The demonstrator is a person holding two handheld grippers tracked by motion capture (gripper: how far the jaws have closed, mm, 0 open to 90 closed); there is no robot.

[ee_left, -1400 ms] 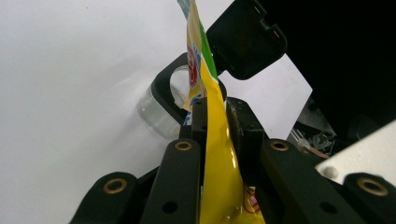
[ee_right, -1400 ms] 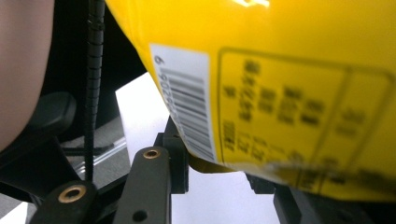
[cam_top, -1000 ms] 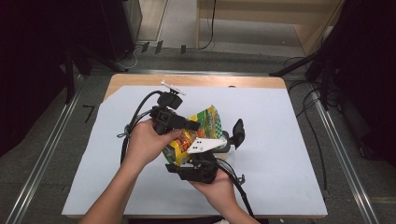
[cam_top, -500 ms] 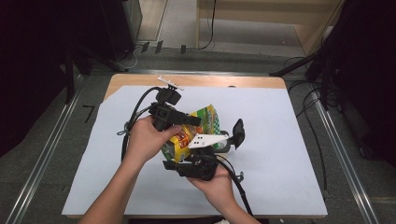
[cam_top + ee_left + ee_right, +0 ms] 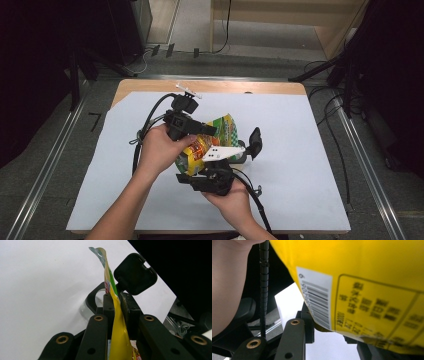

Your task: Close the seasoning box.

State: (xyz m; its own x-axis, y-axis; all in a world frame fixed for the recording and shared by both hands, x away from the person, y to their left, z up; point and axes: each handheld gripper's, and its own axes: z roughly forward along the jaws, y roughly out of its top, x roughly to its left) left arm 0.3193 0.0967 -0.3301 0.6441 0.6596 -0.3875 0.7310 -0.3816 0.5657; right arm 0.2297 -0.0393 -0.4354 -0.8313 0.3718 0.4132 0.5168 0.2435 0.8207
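- Between my two hands, above the white sheet (image 5: 300,165) on the table (image 5: 150,87), hangs the yellow snack bag (image 5: 220,131), clear of the surface.
- Left fingers (image 5: 116,306): together on the bag's thin top seam. In the left gripper view the foil runs edge-on up between the two pads and pokes out past their tips. These jaws have just opened a little and closed again, with the seam between them throughout.
- Right fingers (image 5: 329,333): at the bag's lower end. In the right gripper view the barcode panel (image 5: 317,297) lies across and just above them. Jaws have just been closing, bag edge between them; I cannot tell whether the pads press it yet.
- Long axis of bag: from the left gripper (image 5: 192,129) at its far upper end, down toward the right gripper (image 5: 235,155) and my body. The two grips sit at opposite ends, so I judge the coming move to be a pull apart along or across the seam.
- Versus the earlier high view: both hands in nearly the same place; bag slightly more upright and fanned out now.
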